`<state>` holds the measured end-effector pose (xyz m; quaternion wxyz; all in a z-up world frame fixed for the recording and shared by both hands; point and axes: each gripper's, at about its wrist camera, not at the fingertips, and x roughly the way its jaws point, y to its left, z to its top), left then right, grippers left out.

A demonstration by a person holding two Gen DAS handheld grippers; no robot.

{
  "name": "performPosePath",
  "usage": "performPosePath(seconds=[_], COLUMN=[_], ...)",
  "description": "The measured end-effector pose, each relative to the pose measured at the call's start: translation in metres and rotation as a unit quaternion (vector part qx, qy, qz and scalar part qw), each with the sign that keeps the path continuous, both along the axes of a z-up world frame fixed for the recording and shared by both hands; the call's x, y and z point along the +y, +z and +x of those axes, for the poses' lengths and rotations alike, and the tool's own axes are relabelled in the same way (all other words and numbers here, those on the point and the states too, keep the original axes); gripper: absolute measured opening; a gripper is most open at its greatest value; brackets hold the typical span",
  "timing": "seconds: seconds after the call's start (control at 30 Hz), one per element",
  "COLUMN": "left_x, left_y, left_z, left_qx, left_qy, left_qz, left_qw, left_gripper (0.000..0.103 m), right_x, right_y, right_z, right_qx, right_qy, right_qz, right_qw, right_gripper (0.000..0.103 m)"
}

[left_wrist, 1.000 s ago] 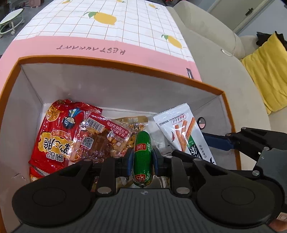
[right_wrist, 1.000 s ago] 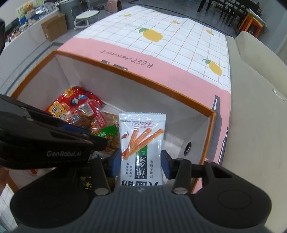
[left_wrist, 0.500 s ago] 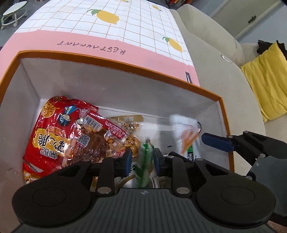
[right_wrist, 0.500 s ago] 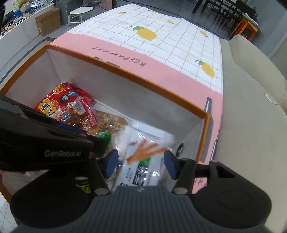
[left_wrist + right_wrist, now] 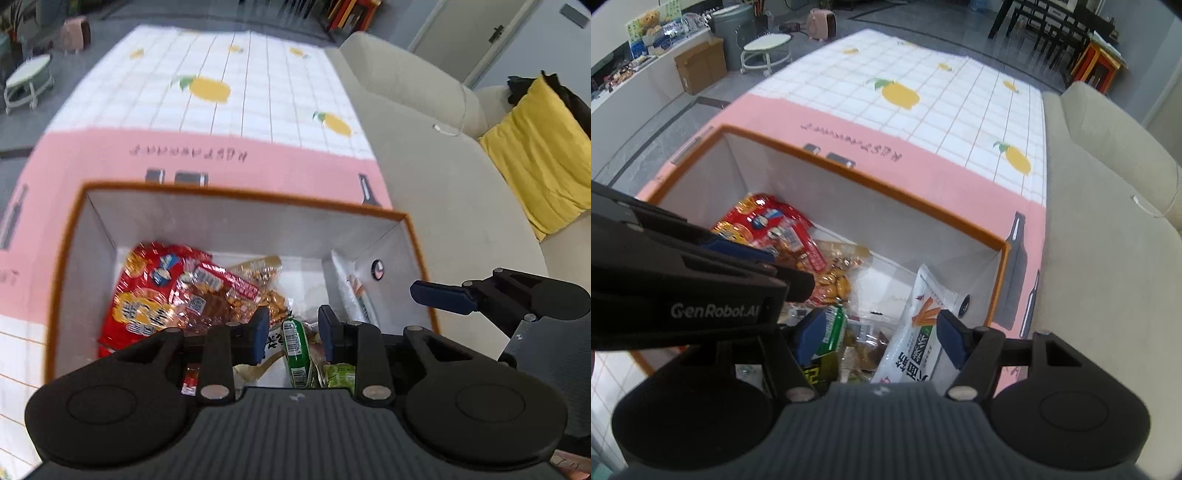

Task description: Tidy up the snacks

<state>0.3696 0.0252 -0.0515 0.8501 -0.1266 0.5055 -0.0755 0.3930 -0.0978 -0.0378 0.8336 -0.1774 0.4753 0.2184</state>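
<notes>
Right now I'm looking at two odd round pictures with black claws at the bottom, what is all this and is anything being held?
Those claws are handheld tools: a person carries a two-finger gripper in each hand, each with a wide-angle camera looking along its fingers. One picture comes from the left gripper, the other from the right gripper.

Both look down into an orange-rimmed box on a lemon-print tablecloth, beside a beige sofa. Inside lie snacks: a red bag, a green sausage stick and a white packet with orange sticks leaning on the box wall.

Nothing is held. Both grippers' jaws have just been opening, and the stick and packet lie loose in the box below them.
</notes>
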Motion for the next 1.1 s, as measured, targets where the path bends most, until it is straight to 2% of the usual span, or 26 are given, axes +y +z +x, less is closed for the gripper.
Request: performPosePath(seconds=[0.13, 0.3, 0.47, 0.6, 0.7, 0.87, 1.0, 1.1], left_x=[-0.001, -0.001, -0.006, -0.012, -0.011, -0.005, -0.001, -0.003], left_y=[0.03, 0.071, 0.114, 0.135, 0.148, 0.157, 0.153, 0.144], left_z=[-0.016, -0.045, -0.088, -0.124, -0.156, -0.208, -0.25, -0.278], left_qx=[-0.033, -0.067, -0.12, -0.13, -0.152, -0.202, -0.235, -0.267], left_qy=[0.001, -0.004, -0.004, 0.009, 0.019, 0.037, 0.044, 0.056], left_qz=[0.015, 0.011, 0.05, 0.092, 0.106, 0.128, 0.155, 0.193], left_qw=[0.9993, 0.9977, 0.9916, 0.9872, 0.9824, 0.9703, 0.9585, 0.9426], left_gripper=[0.032, 0.032, 0.032, 0.037, 0.04, 0.044, 0.046, 0.051], right_x=[-0.005, -0.014, -0.021, -0.027, -0.031, -0.047, -0.062, -0.072], right_y=[0.026, 0.062, 0.1, 0.131, 0.146, 0.156, 0.154, 0.149], right_z=[-0.016, -0.041, -0.076, -0.114, -0.147, -0.206, -0.257, -0.289], right_qx=[-0.013, -0.033, -0.059, -0.088, -0.115, -0.149, -0.183, -0.217], right_qy=[-0.014, -0.036, -0.061, -0.073, -0.076, -0.096, -0.11, -0.119], right_qz=[0.019, 0.047, 0.066, 0.083, 0.091, 0.131, 0.164, 0.181], right_qw=[1.0, 0.998, 0.994, 0.99, 0.986, 0.976, 0.963, 0.952], right_gripper=[0.065, 0.065, 0.065, 0.065, 0.066, 0.069, 0.069, 0.071])
